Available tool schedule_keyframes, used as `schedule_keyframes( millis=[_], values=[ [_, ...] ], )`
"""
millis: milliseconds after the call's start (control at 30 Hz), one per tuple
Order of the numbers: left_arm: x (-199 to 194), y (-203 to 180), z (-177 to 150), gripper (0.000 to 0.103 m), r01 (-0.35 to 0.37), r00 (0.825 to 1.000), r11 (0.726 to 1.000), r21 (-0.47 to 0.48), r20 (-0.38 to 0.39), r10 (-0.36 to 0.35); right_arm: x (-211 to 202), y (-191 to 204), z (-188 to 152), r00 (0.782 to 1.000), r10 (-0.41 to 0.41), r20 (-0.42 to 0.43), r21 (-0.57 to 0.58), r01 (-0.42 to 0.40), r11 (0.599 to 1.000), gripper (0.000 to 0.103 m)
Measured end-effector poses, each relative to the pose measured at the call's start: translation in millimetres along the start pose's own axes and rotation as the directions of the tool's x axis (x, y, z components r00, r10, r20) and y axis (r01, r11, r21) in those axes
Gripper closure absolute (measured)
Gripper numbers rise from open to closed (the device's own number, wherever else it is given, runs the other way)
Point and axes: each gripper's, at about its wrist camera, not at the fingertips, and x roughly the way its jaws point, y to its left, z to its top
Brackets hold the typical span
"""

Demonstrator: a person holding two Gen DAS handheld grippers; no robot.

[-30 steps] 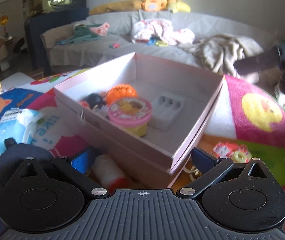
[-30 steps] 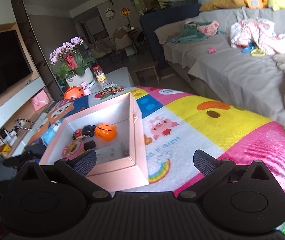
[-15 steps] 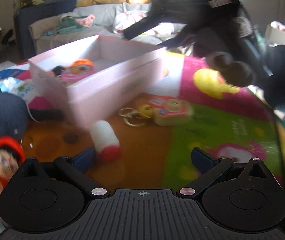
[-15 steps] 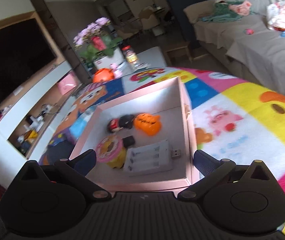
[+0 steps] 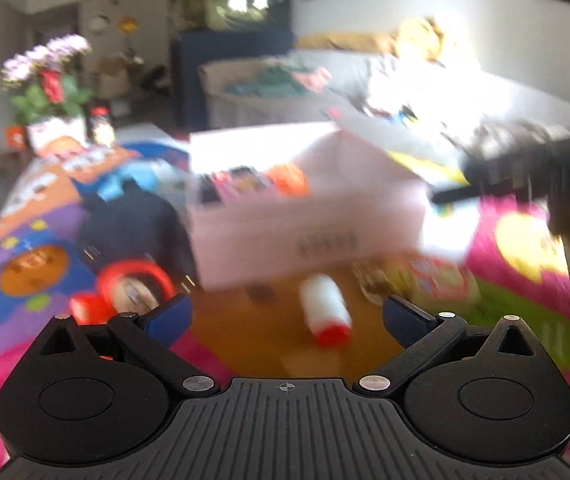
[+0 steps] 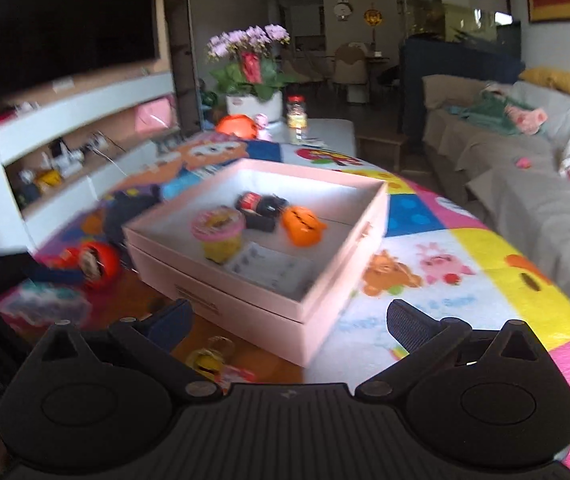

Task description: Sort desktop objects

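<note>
Left gripper (image 5: 285,316) hangs spread and empty, now pulled back low over the mat; a second ago it looked straight down into the box (image 5: 305,216). From left to right in front of that box lie the red doll (image 5: 133,292), the white tube (image 5: 325,308) between the fingers' line, and the keyring toy (image 5: 433,284). Right gripper (image 6: 289,320), also spread and empty, has swung from above the box to its near corner. In the box (image 6: 269,312) sit the pink tub (image 6: 217,226) and orange pumpkin (image 6: 303,226). Judging by this, both claws are done there and turning to the loose pieces.
</note>
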Motion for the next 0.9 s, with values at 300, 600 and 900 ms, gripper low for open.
schedule_keyframes(
  millis=[300, 600, 900],
  values=[
    [-6.5, -3.9, -1.5, 0.000, -0.008, 1.000, 1.000, -0.006, -0.004, 0.008, 32.0, -12.4, -1.9, 0.980, -0.195, -0.028, -0.089, 0.192, 0.977, 0.000],
    [-3.5, -21.4, -18.5, 0.000, -0.055, 0.998, 0.997, -0.047, -0.026, 0.053, -4.7, -32.7, -29.2, 0.990, -0.131, -0.047, 0.078, 0.134, 0.988, 0.000],
    [15.5, -32.7, -16.2, 0.042, -0.094, 0.992, 0.995, -0.039, -0.090, 0.091, -11.4, -26.5, -68.5, 0.994, -0.032, -0.107, 0.190, 0.052, 0.980, 0.000]
  ],
)
